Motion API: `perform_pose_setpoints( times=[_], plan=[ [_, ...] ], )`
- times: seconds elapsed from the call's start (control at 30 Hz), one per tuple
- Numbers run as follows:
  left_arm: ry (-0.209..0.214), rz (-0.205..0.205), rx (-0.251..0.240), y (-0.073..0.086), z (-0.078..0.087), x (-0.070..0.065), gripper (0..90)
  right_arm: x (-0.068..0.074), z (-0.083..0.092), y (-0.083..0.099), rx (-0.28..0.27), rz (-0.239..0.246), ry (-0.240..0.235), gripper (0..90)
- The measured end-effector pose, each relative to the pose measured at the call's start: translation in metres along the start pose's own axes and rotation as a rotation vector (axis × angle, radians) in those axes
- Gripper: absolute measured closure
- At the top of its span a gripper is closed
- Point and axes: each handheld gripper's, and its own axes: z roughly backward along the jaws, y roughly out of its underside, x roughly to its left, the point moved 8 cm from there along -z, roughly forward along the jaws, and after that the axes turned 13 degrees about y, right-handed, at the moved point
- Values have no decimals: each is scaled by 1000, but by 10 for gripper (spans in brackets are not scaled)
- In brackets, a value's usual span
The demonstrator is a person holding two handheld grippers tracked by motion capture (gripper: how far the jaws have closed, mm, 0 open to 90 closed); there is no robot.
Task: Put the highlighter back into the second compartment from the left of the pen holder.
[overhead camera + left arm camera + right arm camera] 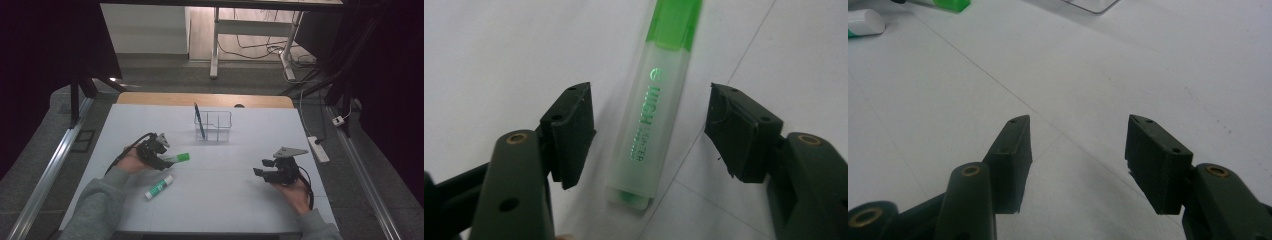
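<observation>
- High view: a person's two forearms in grey sleeves reach in from 6 o'clock over a white table (215, 210). The left gripper (161, 159) sits at 9 o'clock of the table's middle, its tips over the near end of a green highlighter (179, 158).
- Left gripper view, close up: the highlighter (651, 110) lies flat between the two black jaws, with a gap on each side; neither pad touches it, so the tool is released. Its frosted clear barrel bears green lettering, and its bright green cap points to 12 o'clock.
- Right gripper view: the right gripper (1078, 145) stands released, jaws apart over bare table, nothing between them. The high view places it (260, 167) at 4 o'clock of the middle.
- A white glue stick (159, 186) with a green label lies at 6 o'clock of the highlighter, well apart from it.
- A clear plastic organiser (214, 126) with compartments stands at 12 o'clock, a blue pen (199, 120) leaning in it.
- The table top is smooth, matte, crossed by faint lines. Beyond lie a grey floor, desk legs and cables.
</observation>
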Motion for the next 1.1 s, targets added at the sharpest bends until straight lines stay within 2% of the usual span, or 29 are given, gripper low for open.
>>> perform_pose_setpoints(
  times=[0.1,0.2,0.3,0.4,0.47,0.7,0.9,1.0,1.1],
  plan=[
    [10,-8,14,2,-2,0,400,0,-1,0,1,-1,-3,438],
    [8,-25,56,5,-6,0,445,1,-1,1,4,0,-4,437],
    [32,-34,61,5,-6,-1,500,1,-2,1,6,4,-3,437],
    [60,-59,70,5,-6,-4,596,2,-2,1,9,8,-4,437],
    [62,-72,77,4,-6,-5,645,3,-3,1,9,7,-11,437],
    [54,-88,85,4,-6,-5,657,4,-3,2,12,11,-11,437],
    [55,-76,77,4,-5,-5,658,4,-3,1,8,9,-8,437],
    [39,-73,63,3,-4,-6,658,3,-3,1,7,8,-11,436],
    [47,-72,29,0,-1,-7,658,3,-3,1,9,11,-10,436]
  ],
)
